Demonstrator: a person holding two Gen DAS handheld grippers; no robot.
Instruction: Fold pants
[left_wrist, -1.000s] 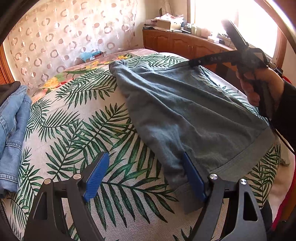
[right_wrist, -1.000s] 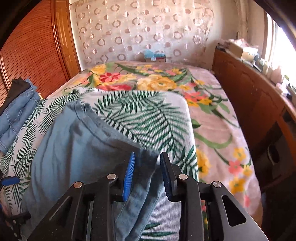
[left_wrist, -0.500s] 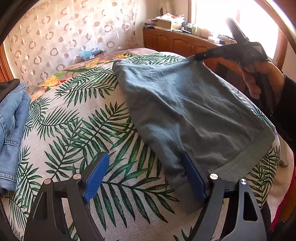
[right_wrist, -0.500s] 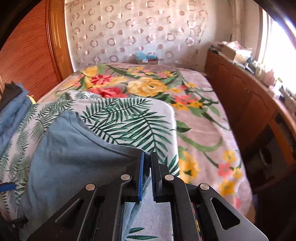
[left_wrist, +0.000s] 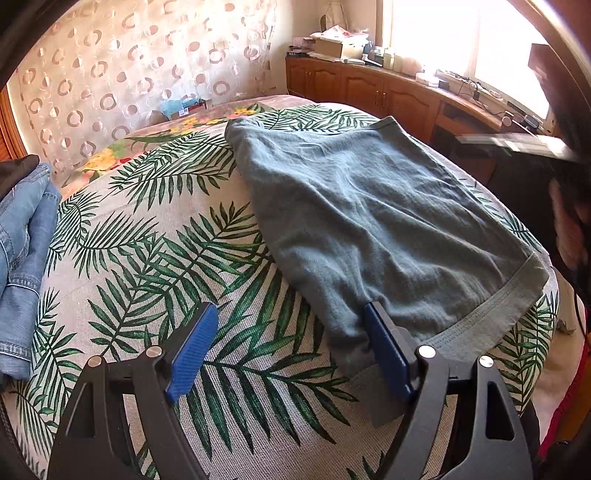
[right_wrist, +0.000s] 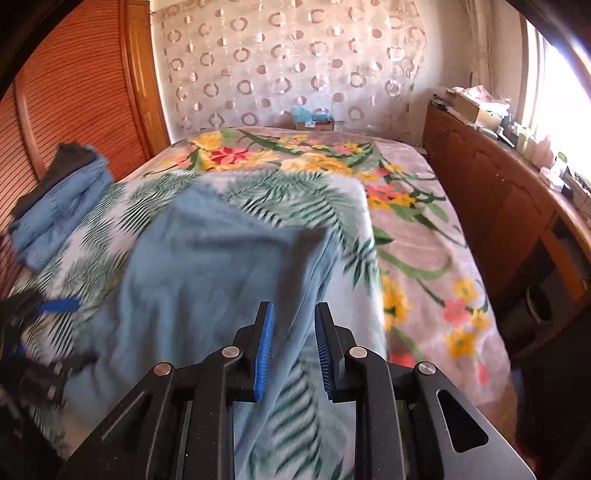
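Observation:
The grey-blue pants (left_wrist: 373, 225) lie flat on the palm-leaf sheet (left_wrist: 155, 266), waistband at the near right. My left gripper (left_wrist: 291, 347) is open, its right pad (left_wrist: 388, 350) against the pants' near edge, its left pad over bare sheet. In the right wrist view the pants (right_wrist: 207, 280) lie blurred on the bed. My right gripper (right_wrist: 293, 347) is open above their near right edge and holds nothing. It shows blurred at the right edge of the left wrist view (left_wrist: 517, 142).
Folded blue jeans (left_wrist: 22, 258) lie at the bed's left side, also in the right wrist view (right_wrist: 62, 210). A floral blanket (right_wrist: 406, 221) covers the far bed. A wooden cabinet (right_wrist: 498, 206) with clutter runs along the right wall. A wooden wardrobe (right_wrist: 66, 92) stands on the left.
My right gripper opened and let go of the pants' corner, then drew back and up. The pants now lie flat. My left gripper stayed in place.

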